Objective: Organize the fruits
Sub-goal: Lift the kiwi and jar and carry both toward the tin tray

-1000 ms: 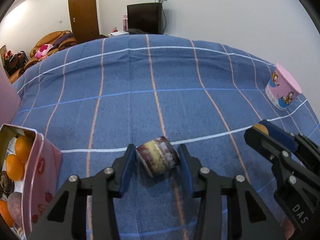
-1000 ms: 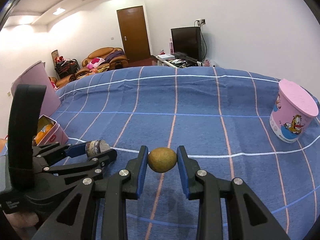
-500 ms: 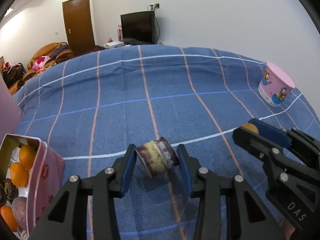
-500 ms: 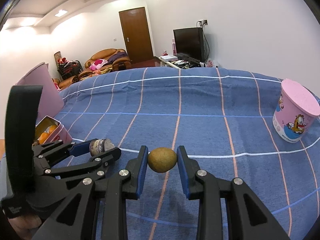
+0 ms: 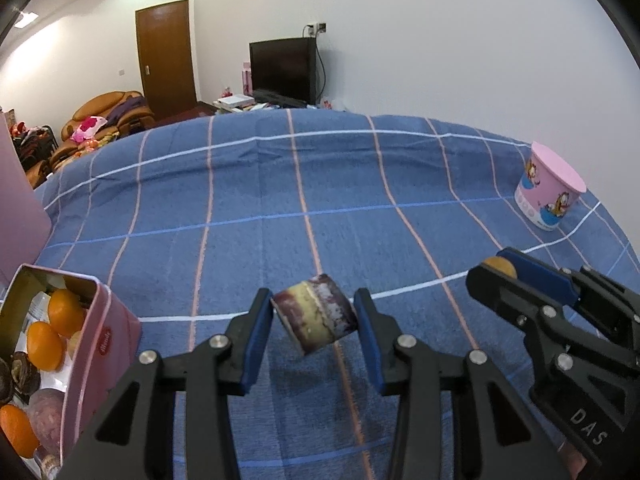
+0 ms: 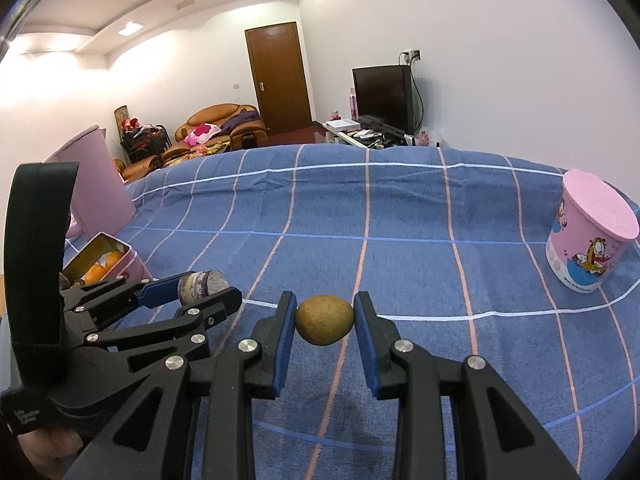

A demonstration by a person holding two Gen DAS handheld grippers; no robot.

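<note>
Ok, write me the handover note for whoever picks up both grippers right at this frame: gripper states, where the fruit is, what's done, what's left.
Left gripper: shut on the purple-and-yellow fruit piece, held above the blue cloth.
Right gripper: shut on the brown round fruit, also off the cloth.
Pink tin: open, at the left, already holding oranges and dark fruits.
Pink cartoon cup: far right, lid on.
Left to do: probably both held fruits go into the tin.

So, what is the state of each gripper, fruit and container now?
Left gripper: shut on cane piece, lifted.
Right gripper: shut on kiwi, lifted.
Tin: open, with oranges inside.
Pink cup: upright, lid on.
</note>
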